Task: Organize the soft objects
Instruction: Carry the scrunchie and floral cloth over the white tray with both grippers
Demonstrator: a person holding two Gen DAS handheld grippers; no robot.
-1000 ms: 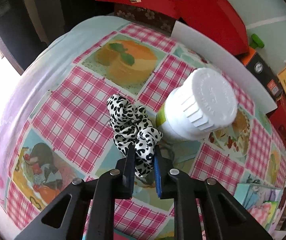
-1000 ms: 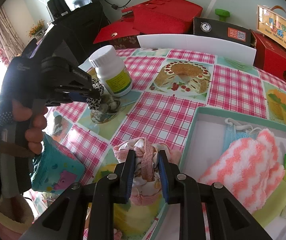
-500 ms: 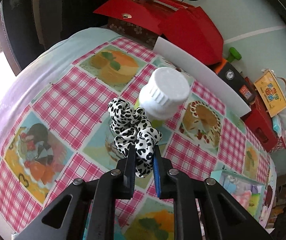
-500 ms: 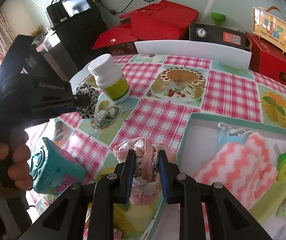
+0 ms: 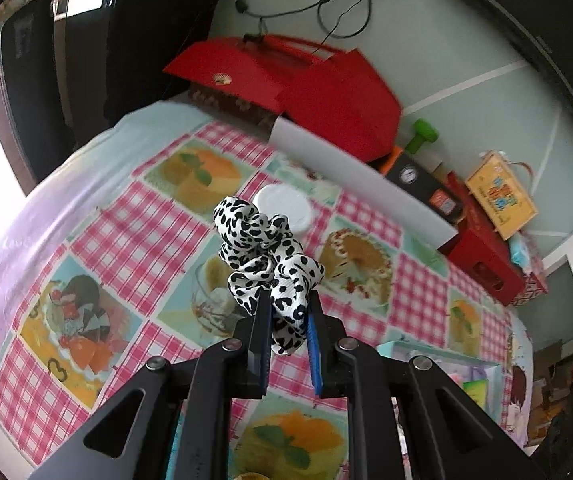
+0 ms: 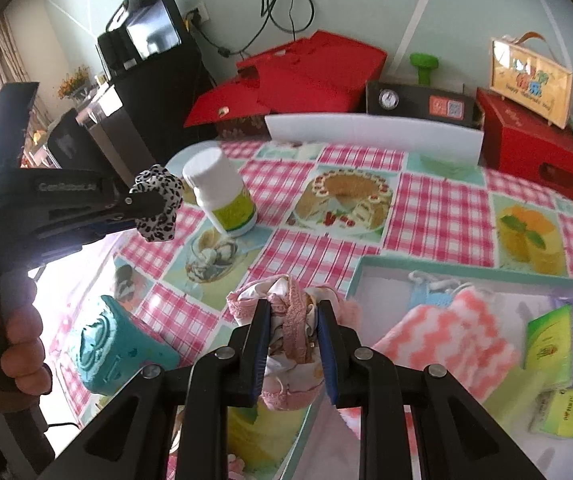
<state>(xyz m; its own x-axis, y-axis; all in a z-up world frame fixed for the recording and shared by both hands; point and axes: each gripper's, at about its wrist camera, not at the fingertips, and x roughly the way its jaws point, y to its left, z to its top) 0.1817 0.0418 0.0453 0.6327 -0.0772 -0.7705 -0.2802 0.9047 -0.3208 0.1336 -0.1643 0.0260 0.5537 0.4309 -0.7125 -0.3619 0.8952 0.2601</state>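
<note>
My left gripper (image 5: pixel 288 306) is shut on a black-and-white spotted scrunchie (image 5: pixel 264 240), held in the air above the checked tablecloth. The same gripper (image 6: pixel 154 204) and the scrunchie (image 6: pixel 160 204) show at the left of the right wrist view, with a hand (image 6: pixel 18 340) on the handle. My right gripper (image 6: pixel 292 316) is shut on a bundle of pink lace cloth (image 6: pixel 290 312) just left of the open teal-rimmed box (image 6: pixel 478 272). Inside the box lie a pink-and-white zigzag towel (image 6: pixel 458 336) and a blue face mask (image 6: pixel 434 294).
A white-capped bottle (image 6: pixel 220 192) stands on the cloth behind the scrunchie. A teal box (image 6: pixel 114 352) sits near the left table edge. Green packets (image 6: pixel 550 344) fill the box's right side. Red boxes (image 6: pixel 298 76) and a white board (image 6: pixel 370 136) line the far edge.
My left gripper rose with the scrunchie, lifting it off the table and away from the bottle. My right gripper lifted slightly with the pink cloth still in it.
</note>
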